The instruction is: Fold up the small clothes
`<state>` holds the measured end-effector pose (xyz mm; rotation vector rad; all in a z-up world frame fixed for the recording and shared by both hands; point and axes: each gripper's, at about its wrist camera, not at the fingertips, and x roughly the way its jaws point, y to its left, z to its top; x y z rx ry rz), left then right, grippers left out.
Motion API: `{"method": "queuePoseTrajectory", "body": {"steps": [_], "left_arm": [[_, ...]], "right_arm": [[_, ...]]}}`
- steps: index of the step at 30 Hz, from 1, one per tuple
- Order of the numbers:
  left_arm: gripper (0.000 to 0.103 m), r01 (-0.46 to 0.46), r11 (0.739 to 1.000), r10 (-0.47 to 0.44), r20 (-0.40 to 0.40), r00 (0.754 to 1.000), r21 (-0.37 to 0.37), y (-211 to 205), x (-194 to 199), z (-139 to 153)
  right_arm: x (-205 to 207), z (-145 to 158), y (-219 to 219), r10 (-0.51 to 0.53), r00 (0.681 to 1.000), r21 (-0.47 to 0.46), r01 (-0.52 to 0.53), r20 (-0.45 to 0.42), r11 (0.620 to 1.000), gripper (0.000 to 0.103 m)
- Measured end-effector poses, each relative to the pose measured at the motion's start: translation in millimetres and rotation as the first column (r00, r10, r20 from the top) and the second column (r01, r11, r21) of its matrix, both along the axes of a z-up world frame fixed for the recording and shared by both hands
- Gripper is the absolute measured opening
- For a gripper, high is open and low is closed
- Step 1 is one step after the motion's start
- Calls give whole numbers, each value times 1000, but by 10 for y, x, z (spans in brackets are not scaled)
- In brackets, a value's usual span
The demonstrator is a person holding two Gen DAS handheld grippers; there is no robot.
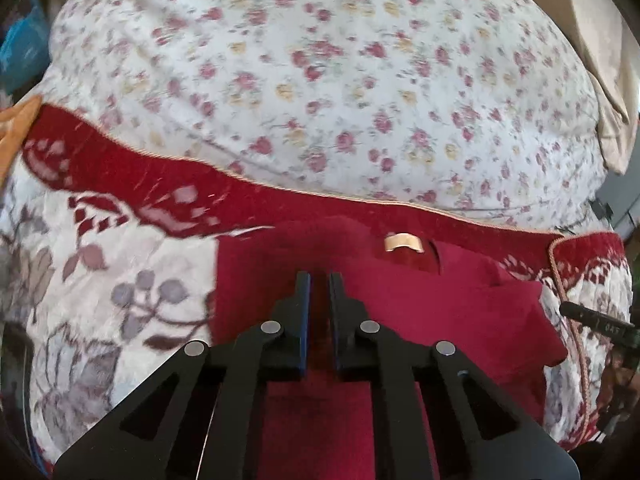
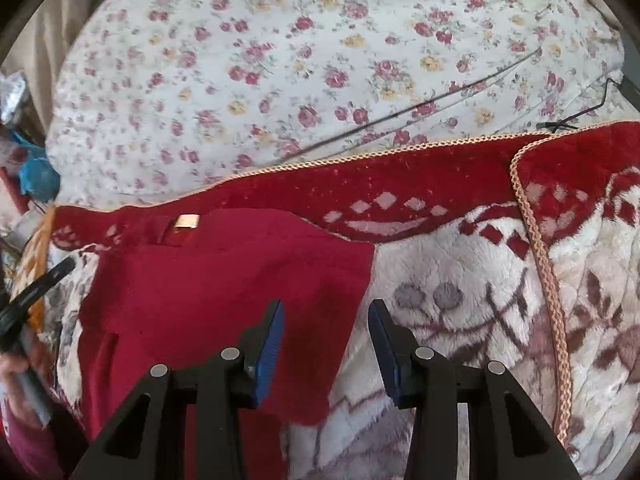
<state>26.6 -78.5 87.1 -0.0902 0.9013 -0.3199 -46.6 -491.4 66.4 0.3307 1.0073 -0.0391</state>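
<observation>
A small dark red garment (image 1: 440,300) with a beige neck label (image 1: 402,243) lies spread on a plush blanket. My left gripper (image 1: 319,280) hovers over its left half, jaws shut to a narrow slit with red cloth showing behind; whether any cloth is pinched I cannot tell. In the right wrist view the garment (image 2: 220,280) fills the left centre, label (image 2: 186,222) at its top. My right gripper (image 2: 326,316) stands open above the garment's right edge, one blue pad over the cloth and one over the blanket, neither touching.
The red-and-cream blanket (image 2: 460,280) with braided trim (image 2: 548,280) covers the near bed. A floral sheet (image 1: 320,80) lies beyond, crossed by a black cable (image 2: 440,100). Blue bags (image 2: 36,176) sit at the left edge. A person's hand (image 2: 12,368) shows low left.
</observation>
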Motion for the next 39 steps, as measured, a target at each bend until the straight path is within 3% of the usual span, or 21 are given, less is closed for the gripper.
{"method": "queuePoseTrajectory", "body": {"steps": [3, 6, 8, 10, 12, 15, 16, 17, 18, 21, 24, 28, 32, 35, 39], "left_arm": [[8, 4, 1000, -5, -37, 999, -18, 28, -15, -89], [12, 8, 999, -13, -93, 996, -49, -10, 18, -159], [48, 25, 999, -28, -93, 995, -25, -94, 25, -180], [60, 24, 1000, -24, -89, 996, -7, -174, 18, -214], [60, 36, 999, -37, -113, 993, -9, -246, 43, -280], [60, 76, 994, -62, -173, 983, 74, -455, 106, -466], [53, 91, 992, -75, -173, 982, 86, -503, 103, -497], [24, 105, 991, -90, -161, 983, 86, -547, 79, -506], [15, 113, 989, -99, -149, 984, 92, -584, 62, -498], [13, 135, 990, -131, -85, 988, 49, -583, 15, -302], [13, 87, 996, -87, -19, 996, 0, -334, 5, -63], [13, 43, 999, -44, -63, 997, -13, -111, 48, -161], [13, 43, 999, -43, -126, 991, -9, -170, 33, -405], [13, 35, 999, -34, -140, 990, 1, -187, 57, -469], [18, 8, 1000, -10, -141, 990, -16, -60, 44, -470]], "right_arm": [[177, -65, 33, 11, 1000, 20, -11, -17, 1000, 42], [257, -90, 141, 1, 999, -53, -3, -32, 999, 42], [252, -108, 191, 25, 999, -7, -25, -21, 1000, 42], [243, -136, 190, 19, 1000, 28, -19, -21, 999, 42], [229, -162, 170, 8, 1000, 35, -7, -19, 999, 42], [214, -198, 113, -10, 1000, 51, 11, -22, 999, 42], [206, -201, 96, -15, 1000, 61, 16, -21, 998, 42], [198, -208, 70, -19, 1000, 71, 20, -20, 997, 42], [186, -205, 59, -21, 1000, 73, 22, -17, 997, 42], [158, -192, 21, -26, 1000, 60, 26, -5, 998, 42], [162, -193, 12, -22, 1000, 35, 22, -7, 999, 42], [212, -228, 110, 5, 1000, -38, -6, -10, 999, 42], [365, -390, 205, 26, 999, -24, -26, -30, 999, 42], [476, -575, 223, 1, 999, -120, -6, -41, 993, 42], [387, -485, 132, -30, 999, -93, 27, -36, 995, 42]]}}
